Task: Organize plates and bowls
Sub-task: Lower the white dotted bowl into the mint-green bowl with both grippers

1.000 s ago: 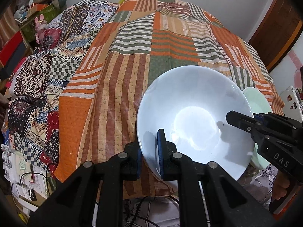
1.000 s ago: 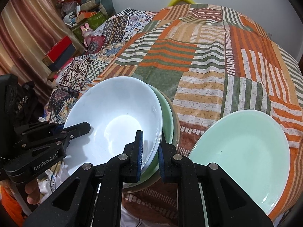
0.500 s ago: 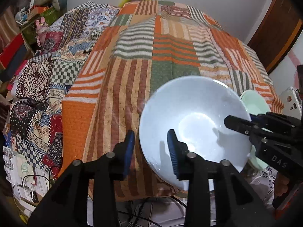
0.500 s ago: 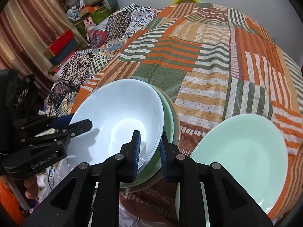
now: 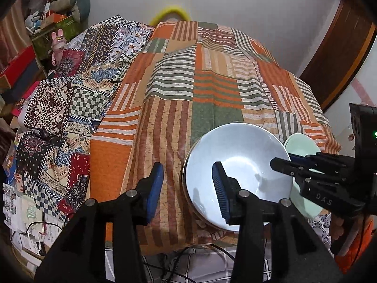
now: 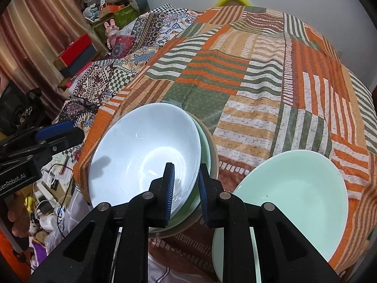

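Sitting at the near edge of the bed, the white bowl [image 6: 146, 155] is the top one of a small stack; under it only thin rims of a green bowl [image 6: 204, 141] and a beige bowl [image 6: 214, 155] can be seen, so their shape is mostly hidden. How many pieces are in the stack I cannot tell for sure. The white bowl is glossy, pale blue-white, empty, with a bright reflection at its bottom. It leans a little toward the left side inside the stack.

Just to the right of the stack lies a green plate [image 6: 294, 200], pale mint and empty. Its near part is cut off behind the right gripper [image 6: 185, 192], and in the left view only a slice of it shows behind the bowl.

The right gripper's fingers stand on both sides of the stack's near rim, one inside the white bowl and one outside, with gaps visible, so it is not clamped. The left gripper [image 5: 187, 188] is spread wide; its right finger is over the bowl's left rim, its left finger over the quilt [image 5: 212, 75], gripping nothing.

The stack and plate hang slightly past the bed edge. Farther on, the striped quilt is wide and flat. On the left is a patterned blanket [image 5: 61, 108].
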